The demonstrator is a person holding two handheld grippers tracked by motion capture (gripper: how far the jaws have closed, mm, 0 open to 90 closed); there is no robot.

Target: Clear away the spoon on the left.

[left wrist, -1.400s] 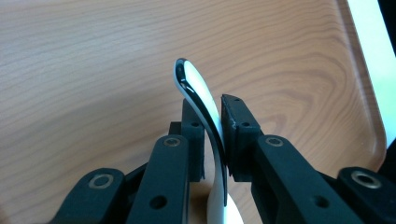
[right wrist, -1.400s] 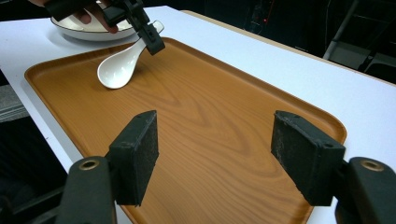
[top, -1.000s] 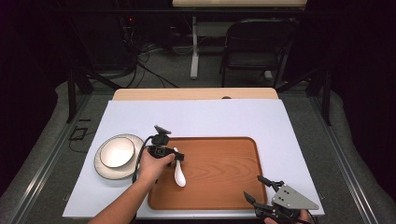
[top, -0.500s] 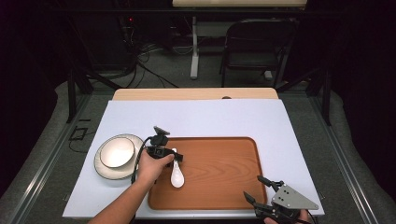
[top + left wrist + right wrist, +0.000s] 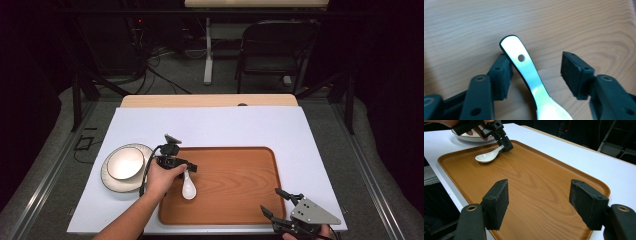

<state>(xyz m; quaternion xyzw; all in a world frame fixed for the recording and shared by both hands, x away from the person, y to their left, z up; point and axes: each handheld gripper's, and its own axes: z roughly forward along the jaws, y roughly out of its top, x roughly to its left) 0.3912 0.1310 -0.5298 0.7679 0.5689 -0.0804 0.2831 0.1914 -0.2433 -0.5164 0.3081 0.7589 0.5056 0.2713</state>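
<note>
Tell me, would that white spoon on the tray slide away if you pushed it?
Probably. The spoon looks glossy, so it may slip on the smooth wooden tray. It looks stiff, likely ceramic, so a drop could chip it. Its rounded bowl may let it rock.

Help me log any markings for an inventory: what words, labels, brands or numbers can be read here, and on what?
None: no readable text anywhere.
Spoon: plain white, just a hole in the handle.
Tray: bare wood grain.
Bowl and plate: unmarked.
Left gripper, right gripper: black pads, no lettering.
Gear in the dark behind the table: a small red light, nothing legible.
</note>
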